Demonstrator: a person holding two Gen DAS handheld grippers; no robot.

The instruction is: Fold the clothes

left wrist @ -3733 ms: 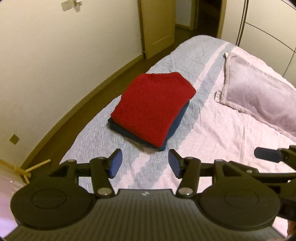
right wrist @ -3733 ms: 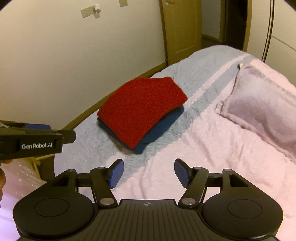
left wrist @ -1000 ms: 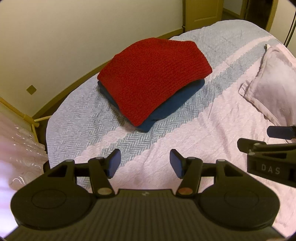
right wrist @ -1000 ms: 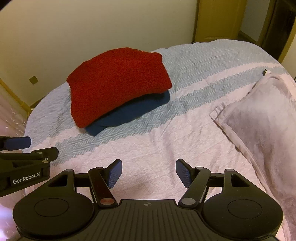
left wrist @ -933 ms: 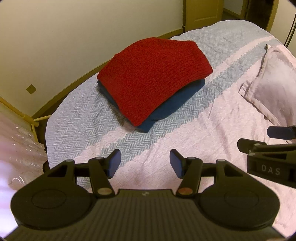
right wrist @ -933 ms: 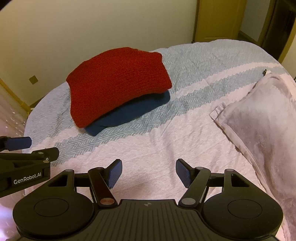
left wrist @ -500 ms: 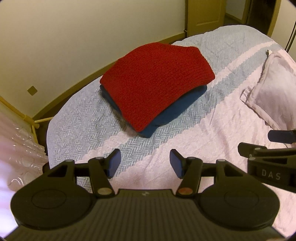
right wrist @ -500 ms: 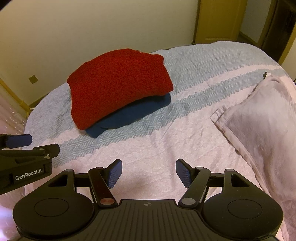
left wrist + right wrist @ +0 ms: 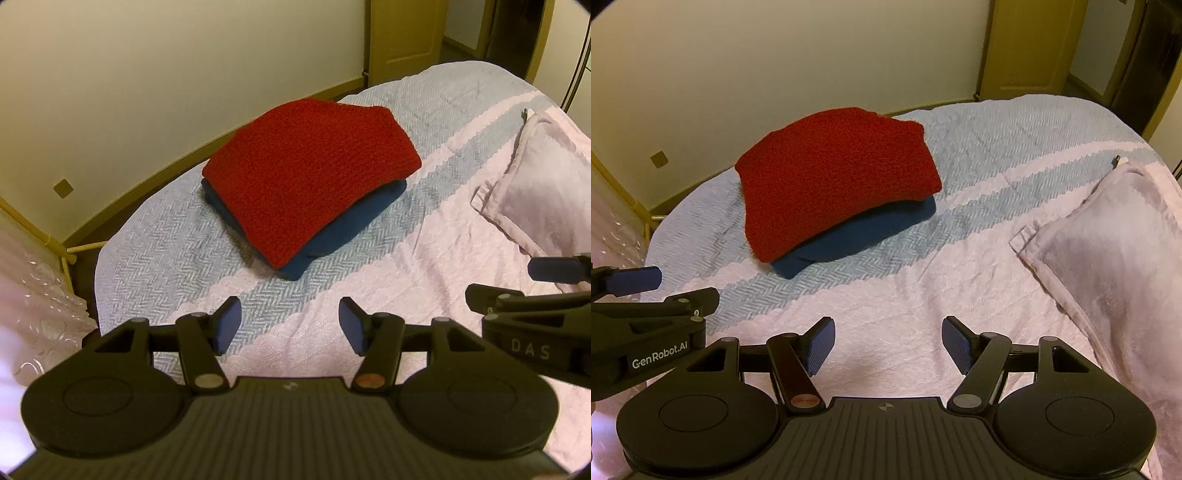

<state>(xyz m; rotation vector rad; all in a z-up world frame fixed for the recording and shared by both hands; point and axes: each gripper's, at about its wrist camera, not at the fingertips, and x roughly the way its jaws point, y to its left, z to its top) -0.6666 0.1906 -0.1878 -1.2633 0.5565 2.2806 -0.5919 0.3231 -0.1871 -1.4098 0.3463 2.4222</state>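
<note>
My left tool (image 9: 290, 325) and right tool (image 9: 886, 345) both hang released, empty. The folded red knitted sweater (image 9: 306, 177) rests on a folded dark-blue garment (image 9: 343, 225) on the bed (image 9: 155, 236); soft, floppy, I'd pinch near edges.

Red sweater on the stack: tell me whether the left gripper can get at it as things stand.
Probably yes. The left gripper is open and empty, and only bare bedspread lies between it and the red sweater.
</note>
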